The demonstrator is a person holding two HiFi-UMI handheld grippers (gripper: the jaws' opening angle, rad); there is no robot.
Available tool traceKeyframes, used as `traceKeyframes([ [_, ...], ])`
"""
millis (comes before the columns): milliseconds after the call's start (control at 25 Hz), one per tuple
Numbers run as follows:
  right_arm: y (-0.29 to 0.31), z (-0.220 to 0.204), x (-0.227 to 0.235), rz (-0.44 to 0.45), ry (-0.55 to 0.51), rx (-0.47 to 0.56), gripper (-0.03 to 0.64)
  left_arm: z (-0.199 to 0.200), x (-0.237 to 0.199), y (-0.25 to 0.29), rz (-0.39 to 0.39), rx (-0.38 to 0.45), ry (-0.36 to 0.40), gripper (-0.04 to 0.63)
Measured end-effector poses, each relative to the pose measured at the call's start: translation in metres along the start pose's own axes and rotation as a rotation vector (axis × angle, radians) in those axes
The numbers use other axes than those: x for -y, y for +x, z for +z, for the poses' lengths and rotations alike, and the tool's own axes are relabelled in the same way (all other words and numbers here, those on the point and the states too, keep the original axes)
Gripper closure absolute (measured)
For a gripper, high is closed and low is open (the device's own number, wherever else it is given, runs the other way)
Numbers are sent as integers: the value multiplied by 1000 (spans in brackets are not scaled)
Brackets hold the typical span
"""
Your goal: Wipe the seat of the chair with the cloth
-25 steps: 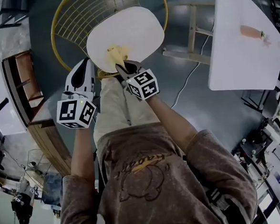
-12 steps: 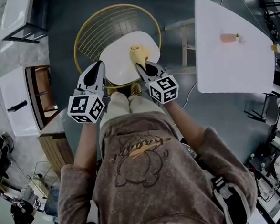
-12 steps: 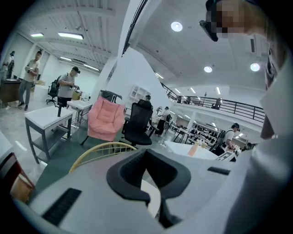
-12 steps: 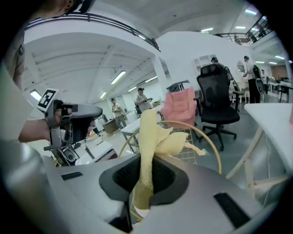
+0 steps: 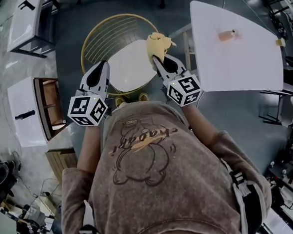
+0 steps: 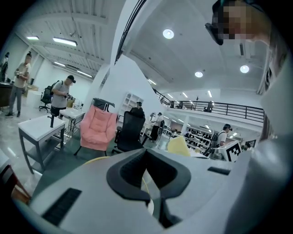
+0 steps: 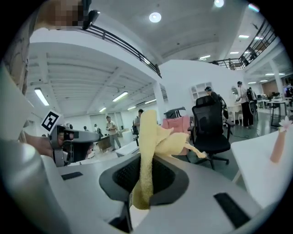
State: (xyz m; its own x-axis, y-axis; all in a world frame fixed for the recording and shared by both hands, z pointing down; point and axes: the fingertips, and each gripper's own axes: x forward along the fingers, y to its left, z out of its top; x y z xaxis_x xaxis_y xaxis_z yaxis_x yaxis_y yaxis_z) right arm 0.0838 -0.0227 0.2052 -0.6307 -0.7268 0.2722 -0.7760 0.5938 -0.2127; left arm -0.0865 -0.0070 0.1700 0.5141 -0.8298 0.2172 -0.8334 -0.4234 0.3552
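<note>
The chair has a yellow wire frame (image 5: 93, 40) and a round white seat (image 5: 128, 65), and it stands just in front of the person's knees. My right gripper (image 5: 158, 58) is shut on the yellow cloth (image 5: 157, 42), which it holds up over the seat's right edge. In the right gripper view the cloth (image 7: 153, 137) stands up out of the jaws of that gripper (image 7: 144, 183), clear of any surface. My left gripper (image 5: 99, 72) hovers over the seat's left edge. The left gripper (image 6: 147, 157) has its jaws shut on nothing, and the cloth (image 6: 178, 146) shows beyond it.
A white table (image 5: 243, 62) with a small pink-orange object (image 5: 226, 35) stands close on the right. A wooden cabinet (image 5: 48, 108) and another white table (image 5: 24, 20) are on the left. A pink armchair (image 6: 97, 130), a black office chair (image 7: 210, 123) and several people stand further off.
My right gripper has carried the cloth from the seat's front part to its right edge and raised it off the seat. The left gripper stays at the left edge, still shut.
</note>
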Motion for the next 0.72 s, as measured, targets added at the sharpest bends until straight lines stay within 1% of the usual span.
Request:
traceKeyframes([
  [160, -18, 25, -8, -8, -16, 55, 555, 15, -1, -12, 6, 29, -2, 586],
  [320, -32, 35, -9, -29, -34, 82, 555, 19, -2, -17, 20, 44, 3, 586],
  [480, -30, 37, -10, -52, -37, 114, 555, 20, -10, -17, 30, 59, 34, 586],
  [640, -27, 34, -9, -69, -32, 135, 555, 18, -15, -15, 57, 73, 104, 586],
  [720, -27, 34, -9, -79, -36, 147, 555, 15, -19, -15, 70, 72, 118, 586],
])
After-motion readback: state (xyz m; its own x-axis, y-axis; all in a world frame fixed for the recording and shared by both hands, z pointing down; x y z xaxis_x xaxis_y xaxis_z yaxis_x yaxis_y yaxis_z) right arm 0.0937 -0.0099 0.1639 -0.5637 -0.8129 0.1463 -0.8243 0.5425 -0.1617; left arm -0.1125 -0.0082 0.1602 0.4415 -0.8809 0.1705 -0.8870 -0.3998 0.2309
